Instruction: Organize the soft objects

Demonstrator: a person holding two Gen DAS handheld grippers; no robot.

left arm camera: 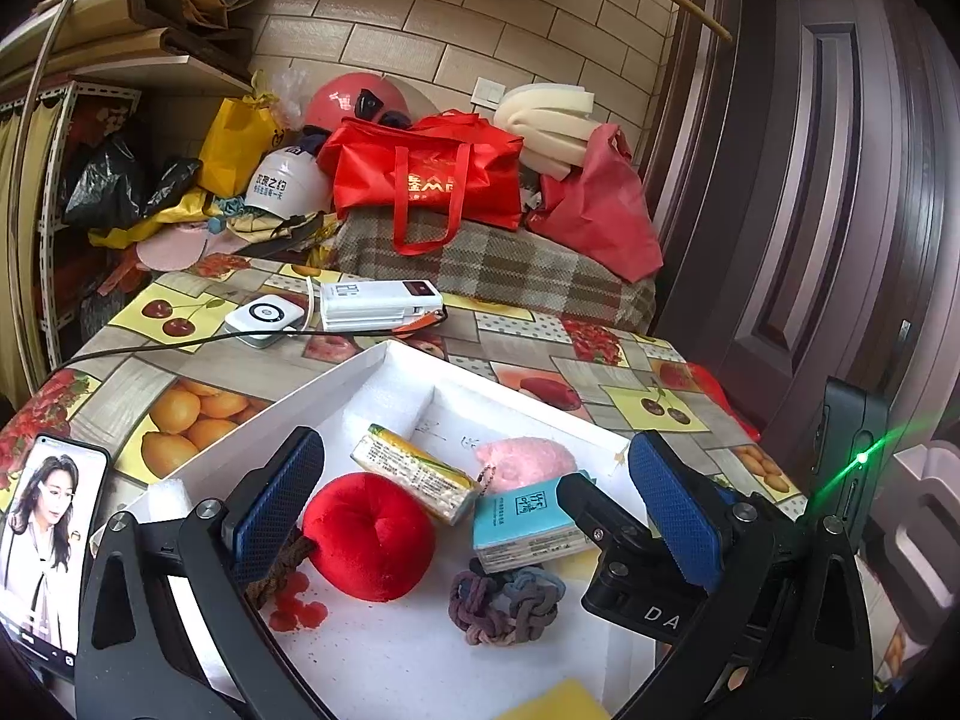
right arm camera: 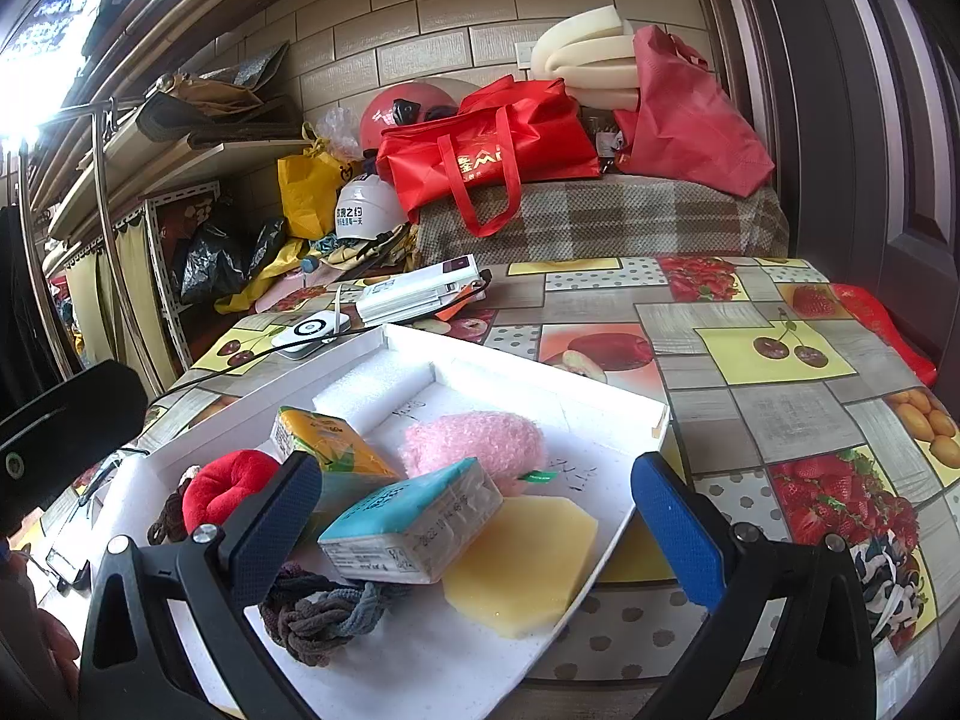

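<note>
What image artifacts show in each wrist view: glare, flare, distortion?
Left wrist view: a green lens-flare streak crosses the right edge, brick wall lines bow from fisheye distortion, corners vignette black. Right wrist view: blown-out window glare washes the upper left; the white foam tray and teal tissue pack stay sharp and evenly lit.

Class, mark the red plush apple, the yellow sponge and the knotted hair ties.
red plush apple (left arm camera: pixel 369 534), left wrist view, its front.
yellow sponge (right arm camera: pixel 521 564), right wrist view, top face.
knotted hair ties (left arm camera: pixel 504 603), left wrist view, middle knot.
</note>
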